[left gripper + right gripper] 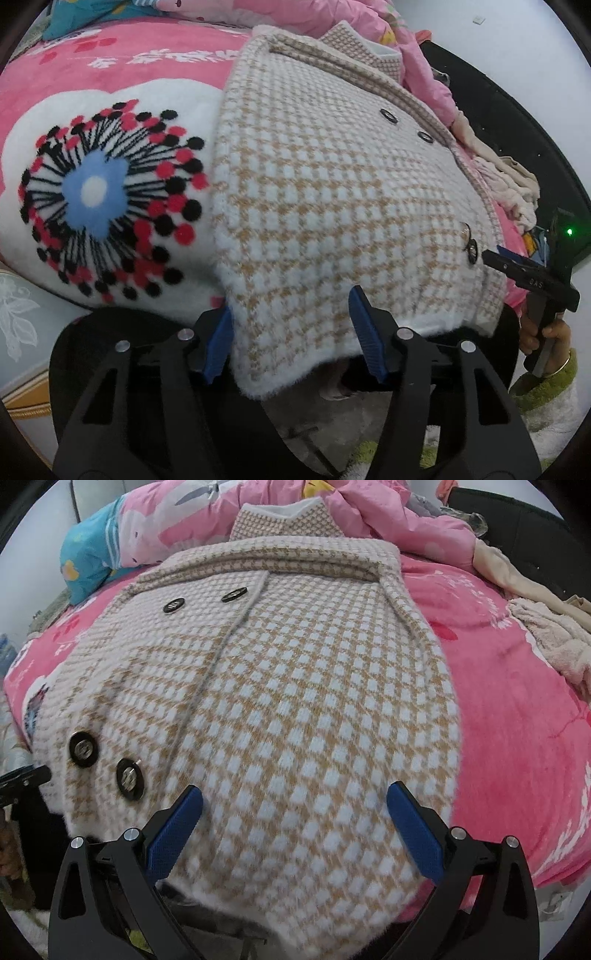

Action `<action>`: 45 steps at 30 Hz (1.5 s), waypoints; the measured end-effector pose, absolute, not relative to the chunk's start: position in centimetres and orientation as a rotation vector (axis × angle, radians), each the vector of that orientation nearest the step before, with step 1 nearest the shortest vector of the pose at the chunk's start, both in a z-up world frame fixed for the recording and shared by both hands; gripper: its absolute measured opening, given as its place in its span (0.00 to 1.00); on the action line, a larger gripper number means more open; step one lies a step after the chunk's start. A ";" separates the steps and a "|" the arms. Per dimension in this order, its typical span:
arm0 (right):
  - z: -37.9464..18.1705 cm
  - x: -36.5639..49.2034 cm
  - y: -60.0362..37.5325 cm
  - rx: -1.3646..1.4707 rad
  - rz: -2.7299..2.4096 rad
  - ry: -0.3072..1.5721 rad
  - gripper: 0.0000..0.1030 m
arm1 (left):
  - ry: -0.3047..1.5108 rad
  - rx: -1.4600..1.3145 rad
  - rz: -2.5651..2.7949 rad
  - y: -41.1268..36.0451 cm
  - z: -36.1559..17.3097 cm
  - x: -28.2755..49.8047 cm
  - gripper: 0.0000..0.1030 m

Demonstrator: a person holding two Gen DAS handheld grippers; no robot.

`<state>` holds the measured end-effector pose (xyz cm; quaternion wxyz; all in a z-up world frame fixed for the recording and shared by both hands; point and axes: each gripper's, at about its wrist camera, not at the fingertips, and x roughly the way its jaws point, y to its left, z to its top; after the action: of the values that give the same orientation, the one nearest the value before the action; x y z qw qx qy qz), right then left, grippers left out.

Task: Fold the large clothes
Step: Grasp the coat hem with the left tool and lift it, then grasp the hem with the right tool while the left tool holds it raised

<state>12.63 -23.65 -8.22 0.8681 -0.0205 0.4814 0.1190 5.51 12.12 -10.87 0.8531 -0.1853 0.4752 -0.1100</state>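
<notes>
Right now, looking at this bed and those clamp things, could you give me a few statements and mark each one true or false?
1. The houndstooth coat lies on a pink blanket. True.
2. The coat has no buttons. False: dark round buttons show on its front.
3. The coat's hem hangs over the bed edge, between the blue pads of the left gripper. True.
4. The right gripper is clamped shut on a sock. False: its jaws stand open over the coat.
5. The blanket is plain. False: it bears a big flower print.
</notes>
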 end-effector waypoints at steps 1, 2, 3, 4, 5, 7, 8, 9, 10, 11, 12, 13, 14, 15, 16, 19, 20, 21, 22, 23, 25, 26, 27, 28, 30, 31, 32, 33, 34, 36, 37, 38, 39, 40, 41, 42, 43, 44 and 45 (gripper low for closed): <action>-7.9 11.9 -24.3 -0.008 0.266 1.013 0.94 | 1.004 -0.394 -0.235 12.1 -10.9 5.5 0.55; -7.7 11.2 -24.9 0.018 0.275 1.018 0.94 | 1.010 -0.391 -0.232 12.0 -10.9 5.5 0.54; -7.4 10.5 -25.6 0.048 0.280 1.021 0.94 | 1.013 -0.386 -0.226 12.0 -10.9 5.4 0.52; -7.3 10.0 -26.1 0.063 0.280 1.022 0.94 | 1.016 -0.379 -0.217 12.0 -10.9 5.3 0.50; -7.2 9.2 -26.8 0.084 0.273 1.028 0.94 | 1.019 -0.377 -0.208 12.0 -11.0 5.4 0.47; -7.2 8.0 -28.0 0.106 0.248 1.047 0.94 | 1.023 -0.379 -0.203 12.0 -11.2 5.3 0.44; -7.4 7.4 -28.5 0.117 0.238 1.059 0.94 | 1.029 -0.380 -0.201 12.0 -11.4 5.4 0.43; -7.7 6.9 -28.9 0.132 0.232 1.069 0.94 | 1.033 -0.375 -0.201 12.0 -11.6 5.2 0.42; -8.0 6.5 -29.2 0.146 0.229 1.079 0.94 | 1.035 -0.362 -0.199 11.9 -11.7 5.3 0.42; -8.4 6.3 -29.4 0.157 0.227 1.088 0.93 | 1.039 -0.339 -0.198 11.6 -11.7 5.4 0.42; -8.9 6.1 -29.4 0.167 0.227 1.098 0.90 | 1.043 -0.326 -0.196 11.6 -11.7 5.3 0.42; -9.2 5.9 -29.5 0.175 0.226 1.104 0.89 | 1.049 -0.316 -0.194 11.6 -11.8 5.3 0.42; -9.6 6.0 -29.4 0.184 0.225 1.110 0.87 | 1.055 -0.308 -0.191 11.4 -11.8 5.3 0.42; -9.9 6.1 -29.3 0.196 0.233 1.111 0.84 | 1.057 -0.304 -0.190 11.3 -11.7 5.4 0.42; -10.2 6.2 -29.3 0.202 0.239 1.111 0.83 | 1.059 -0.301 -0.189 11.3 -11.7 5.4 0.42; -11.1 6.8 -28.7 0.198 0.240 1.122 0.80 | 1.061 -0.296 -0.182 11.2 -11.6 5.5 0.42; -11.4 7.1 -28.6 0.205 0.243 1.131 0.76 | 1.061 -0.291 -0.178 11.1 -11.6 5.5 0.42; -11.9 7.3 -28.7 0.219 0.250 1.144 0.72 | 1.060 -0.283 -0.173 10.9 -11.5 5.4 0.42; -12.3 7.3 -28.7 0.228 0.254 1.157 0.70 | 1.059 -0.276 -0.168 10.8 -11.5 5.4 0.42; -12.6 7.2 -28.5 0.234 0.258 1.166 0.64 | 1.058 -0.270 -0.164 10.6 -11.5 5.3 0.42; -13.3 6.9 -28.5 0.249 0.268 1.178 0.55 | 1.059 -0.267 -0.157 10.4 -11.6 5.2 0.41; -13.6 6.7 -28.4 0.265 0.277 1.184 0.46 | 1.060 -0.266 -0.155 10.3 -11.6 5.2 0.38; -13.7 6.5 -28.4 0.280 0.285 1.187 0.36 | 1.060 -0.259 -0.152 10.2 -11.6 5.1 0.29; -13.7 6.4 -28.2 0.283 0.290 1.181 0.29 | 1.058 -0.244 -0.146 10.1 -11.4 5.0 0.23; -12.5 5.9 -27.9 0.271 0.305 1.150 0.09 | 1.040 -0.219 -0.150 9.9 -10.7 4.7 0.08; -11.5 5.6 -27.8 0.265 0.312 1.127 0.09 | 1.028 -0.224 -0.158 9.8 -9.9 4.6 0.08; -9.7 5.4 -27.8 0.255 0.320 1.090 0.08 | 0.998 -0.262 -0.190 10.0 -8.5 4.3 0.07; -7.6 5.2 -27.8 0.253 0.333 1.042 0.08 | 0.969 -0.287 -0.210 10.2 -7.3 4.3 0.07; -5.5 4.9 -27.9 0.254 0.348 0.989 0.08 | 0.915 -0.292 -0.222 10.3 -5.2 3.9 0.07; -0.3 3.9 -28.2 0.237 0.364 0.847 0.08 | 0.805 -0.271 -0.226 10.6 -1.2 3.0 0.07; 1.3 3.5 -28.3 0.232 0.369 0.806 0.08 | 0.748 -0.266 -0.227 10.9 0.9 2.3 0.07; 2.7 3.0 -28.4 0.226 0.372 0.769 0.08 | 0.717 -0.264 -0.226 11.3 2.4 1.7 0.07; 3.2 2.9 -28.5 0.221 0.371 0.758 0.08 | 0.715 -0.263 -0.223 11.5 2.9 1.4 0.07; 3.0 2.6 -28.5 0.203 0.364 0.766 0.08 | 0.730 -0.263 -0.217 11.8 2.8 1.3 0.07; 2.0 2.4 -28.6 0.195 0.358 0.799 0.08 | 0.752 -0.259 -0.205 12.2 2.2 1.3 0.07; 0.1 2.4 -28.8 0.205 0.352 0.858 0.08 | 0.819 -0.255 -0.181 12.3 0.1 1.5 0.07; -1.5 2.6 -28.9 0.222 0.346 0.908 0.08 | 0.884 -0.267 -0.170 12.3 -1.8 1.8 0.06; -3.8 2.9 -29.2 0.258 0.332 0.985 0.07 | 0.960 -0.295 -0.168 12.4 -4.1 2.0 0.06; -5.8 3.1 -29.5 0.290 0.308 1.043 0.07 | 1.001 -0.312 -0.164 12.6 -5.5 2.2 0.06</action>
<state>3.13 -29.55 -5.77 0.8457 0.1374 0.4946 0.1459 2.17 12.60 -5.52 0.8625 -0.1489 0.4773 -0.0783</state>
